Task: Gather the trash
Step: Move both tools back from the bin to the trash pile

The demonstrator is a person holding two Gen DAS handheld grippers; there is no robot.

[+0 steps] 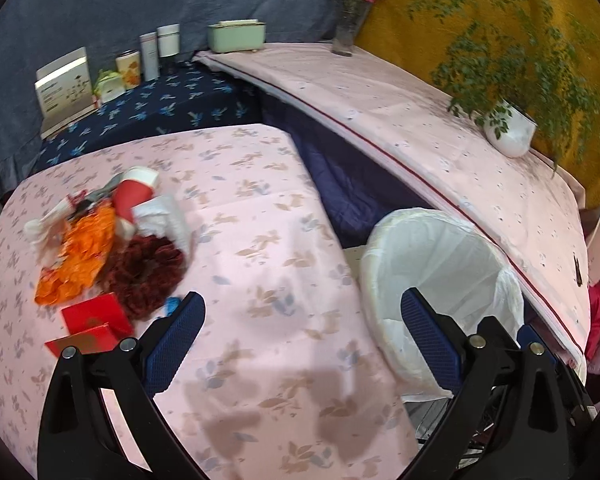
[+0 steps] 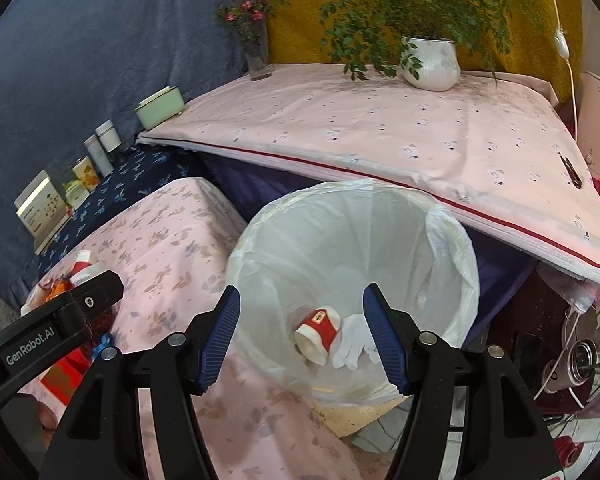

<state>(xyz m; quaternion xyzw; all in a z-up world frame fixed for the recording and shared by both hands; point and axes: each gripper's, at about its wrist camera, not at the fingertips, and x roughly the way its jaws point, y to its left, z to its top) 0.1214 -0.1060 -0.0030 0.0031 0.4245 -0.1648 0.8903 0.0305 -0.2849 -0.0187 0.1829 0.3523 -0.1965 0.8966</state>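
My right tongs (image 2: 300, 336) stand apart with nothing between the blue pads, hanging just above the mouth of the trash bin (image 2: 452, 240), which is lined with a white plastic bag. Straight past the fingertips, at the bottom of the bin, lie a red-and-white paper cup (image 2: 318, 330) on its side and, touching it on the right, a crumpled white tissue (image 2: 354, 342). My left tongs (image 1: 302, 310) are spread as wide as they go, empty too, above the pink flowered tablecloth (image 1: 260, 240); the right finger overlaps the bin's near rim, the left finger points toward the trash still on the table. That pile sits just ahead and to the left of the left fingertip: red cards (image 1: 94, 324) nearest, a small blue scrap (image 1: 172, 305) beside the pad, then a dark red fuzzy clump (image 1: 146, 270), a crumpled orange wrapper (image 1: 78, 258), white paper (image 1: 162, 216), and another red-and-white cup (image 1: 134, 192) lying farthest (the view is blurred there, so finer detail escapes me). Beyond the table, a dark blue patterned cloth (image 1: 160, 104) carries a row of boxes and tins (image 1: 148, 54). Farther right, on a raised pale pink sheet (image 2: 380, 128), stand a mint-green box (image 2: 158, 110), a glass vase of pink flowers (image 2: 256, 48) and a white pot with a trailing green plant (image 2: 432, 64).
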